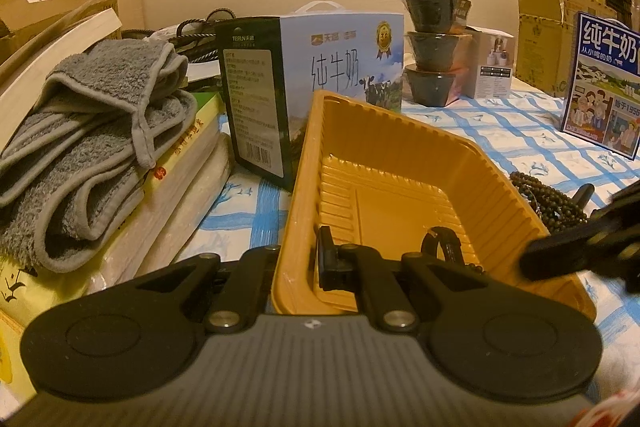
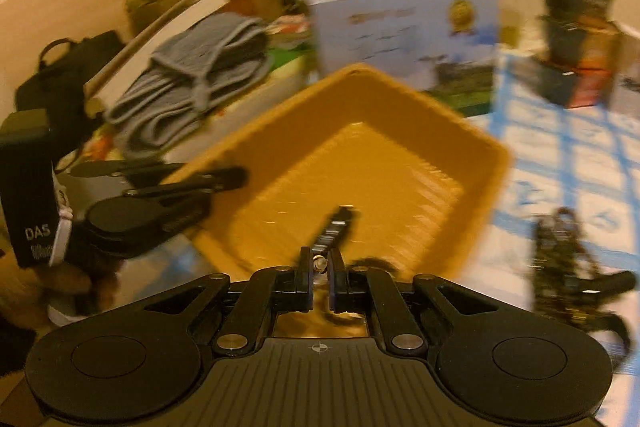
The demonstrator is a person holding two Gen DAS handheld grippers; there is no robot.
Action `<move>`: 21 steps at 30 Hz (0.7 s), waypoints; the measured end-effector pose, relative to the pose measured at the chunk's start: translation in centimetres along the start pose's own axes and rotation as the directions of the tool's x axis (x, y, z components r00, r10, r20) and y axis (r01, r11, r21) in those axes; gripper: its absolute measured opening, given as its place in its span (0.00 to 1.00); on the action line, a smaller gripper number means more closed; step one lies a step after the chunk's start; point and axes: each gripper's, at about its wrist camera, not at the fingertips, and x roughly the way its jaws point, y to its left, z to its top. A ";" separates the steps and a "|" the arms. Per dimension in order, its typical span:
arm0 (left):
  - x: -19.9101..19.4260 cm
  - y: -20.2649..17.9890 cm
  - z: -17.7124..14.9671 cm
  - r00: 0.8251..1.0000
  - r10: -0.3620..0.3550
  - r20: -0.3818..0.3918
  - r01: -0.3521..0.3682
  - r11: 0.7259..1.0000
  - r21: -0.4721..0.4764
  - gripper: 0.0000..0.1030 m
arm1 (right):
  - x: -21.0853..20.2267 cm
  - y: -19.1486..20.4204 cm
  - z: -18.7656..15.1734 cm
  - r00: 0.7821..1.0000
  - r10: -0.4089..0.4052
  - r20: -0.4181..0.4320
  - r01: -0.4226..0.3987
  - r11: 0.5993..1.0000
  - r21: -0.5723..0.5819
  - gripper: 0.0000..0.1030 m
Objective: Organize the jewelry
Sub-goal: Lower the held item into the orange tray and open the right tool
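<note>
Pinching the yellow tray's (image 1: 384,163) near rim, left fingers (image 1: 326,259) closed; right fingers (image 2: 308,279) clamp a black watch strap (image 2: 334,231).

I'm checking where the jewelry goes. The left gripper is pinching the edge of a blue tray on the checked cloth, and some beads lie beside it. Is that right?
Not quite: the tray is yellow-orange, not blue, as the left wrist view shows. The rest holds: the left gripper pinches its near edge, it sits on the checked cloth, and the beads lie beside it.

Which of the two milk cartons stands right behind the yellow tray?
The pale blue carton with the white handle; the darker blue one stands far right.
</note>
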 end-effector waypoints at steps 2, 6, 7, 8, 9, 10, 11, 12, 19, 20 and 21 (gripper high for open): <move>-0.1 0.2 -0.1 1.000 0.002 -0.002 -0.002 1.000 -0.007 0.06 | 1.6 0.9 0.3 0.999 0.035 -0.014 -0.035 0.999 -0.011 0.06; -0.2 0.5 -0.2 1.000 0.005 -0.008 -0.005 1.000 -0.017 0.06 | 4.0 1.9 0.3 0.997 0.073 -0.034 -0.074 0.997 -0.025 0.06; -0.2 0.6 -0.3 1.000 0.005 -0.008 -0.006 1.000 -0.019 0.06 | 4.5 2.0 0.3 0.995 0.087 -0.039 -0.088 0.996 -0.029 0.07; -0.3 0.7 -0.3 1.000 0.006 -0.008 -0.007 1.000 -0.020 0.06 | 4.7 2.0 0.3 0.995 0.095 -0.044 -0.096 0.995 -0.032 0.07; -0.3 0.7 -0.3 1.000 0.007 -0.009 -0.007 1.000 -0.021 0.06 | 5.1 2.2 0.3 0.995 0.095 -0.041 -0.097 0.995 -0.035 0.07; -0.3 0.8 -0.3 1.000 0.007 -0.010 -0.008 1.000 -0.023 0.06 | 5.3 2.2 0.4 0.994 0.099 -0.036 -0.100 0.994 -0.038 0.07; -0.3 0.8 -0.4 1.000 0.008 -0.010 -0.008 1.000 -0.024 0.06 | 5.4 2.2 0.5 0.994 0.106 -0.031 -0.107 0.994 -0.036 0.07; -0.3 0.8 -0.4 1.000 0.008 -0.011 -0.008 1.000 -0.025 0.06 | 5.5 2.1 0.5 0.993 0.112 -0.035 -0.113 0.993 -0.029 0.07; -0.4 0.7 -0.3 1.000 0.013 -0.011 -0.013 1.000 -0.028 0.06 | 4.1 1.6 0.7 0.994 0.106 0.008 -0.106 0.994 0.001 0.38; -0.4 0.6 -0.3 1.000 0.015 -0.011 -0.016 1.000 -0.025 0.06 | 3.8 1.7 0.7 0.995 0.102 0.015 -0.102 0.995 0.000 0.39; -0.5 0.5 -0.3 1.000 0.016 -0.009 -0.016 1.000 -0.023 0.06 | 3.5 1.5 0.7 0.995 0.098 0.022 -0.098 0.995 0.007 0.39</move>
